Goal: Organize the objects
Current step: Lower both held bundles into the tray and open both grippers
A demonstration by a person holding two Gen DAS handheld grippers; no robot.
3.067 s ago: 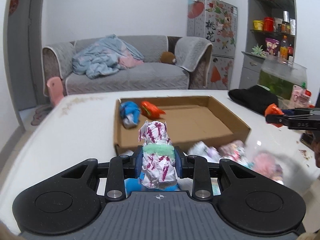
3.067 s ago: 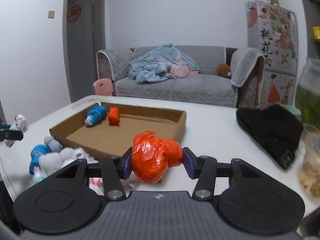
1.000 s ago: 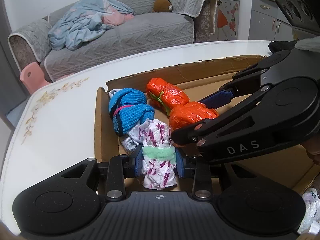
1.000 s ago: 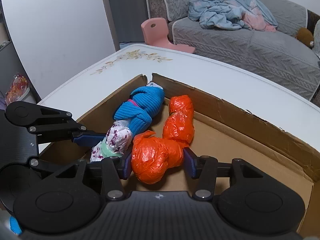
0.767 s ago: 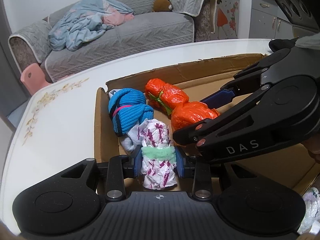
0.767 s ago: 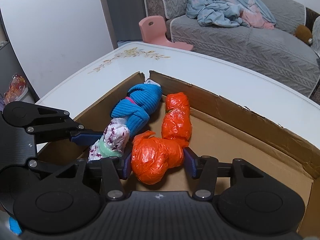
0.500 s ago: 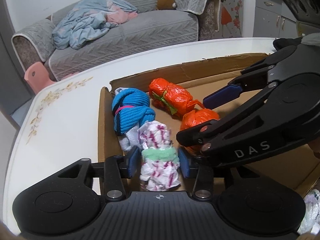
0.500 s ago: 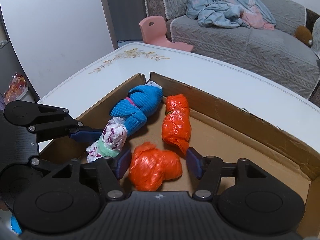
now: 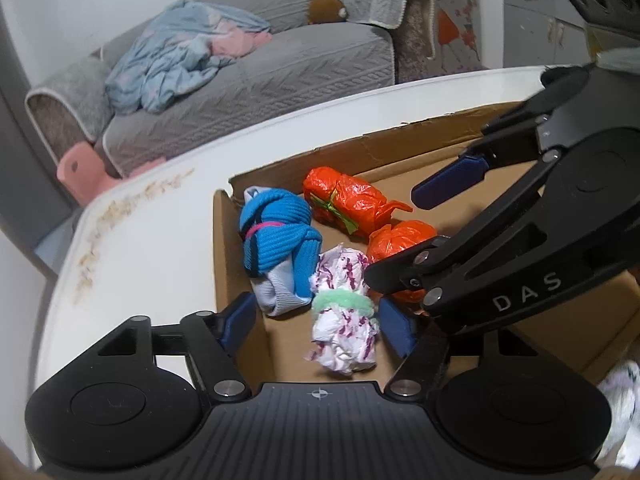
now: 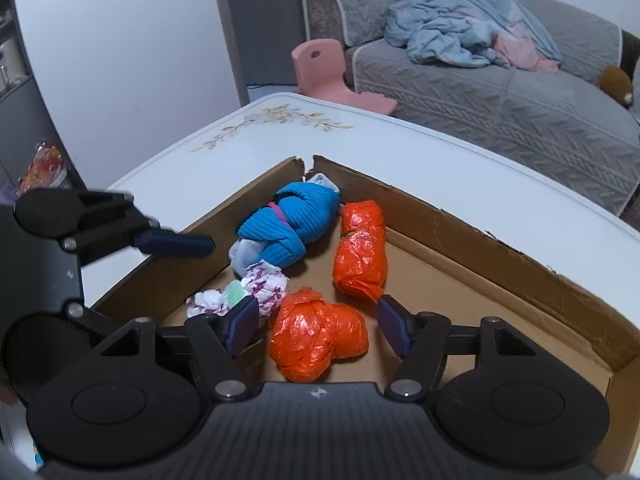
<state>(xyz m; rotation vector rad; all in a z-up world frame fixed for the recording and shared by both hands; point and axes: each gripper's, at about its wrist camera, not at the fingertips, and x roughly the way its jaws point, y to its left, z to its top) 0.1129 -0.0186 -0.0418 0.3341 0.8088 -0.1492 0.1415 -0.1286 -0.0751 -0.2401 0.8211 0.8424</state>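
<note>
Released: crumpled white-purple bundle (image 9: 344, 320), green-banded.

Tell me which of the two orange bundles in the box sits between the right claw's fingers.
The rounder orange bundle, nearest the camera, lies between the open right claw. The longer orange bundle lies farther back, beside the blue bundle.

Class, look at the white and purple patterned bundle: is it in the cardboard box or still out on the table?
In: the patterned bundle lies on the cardboard box floor beside the blue bundle.
</note>
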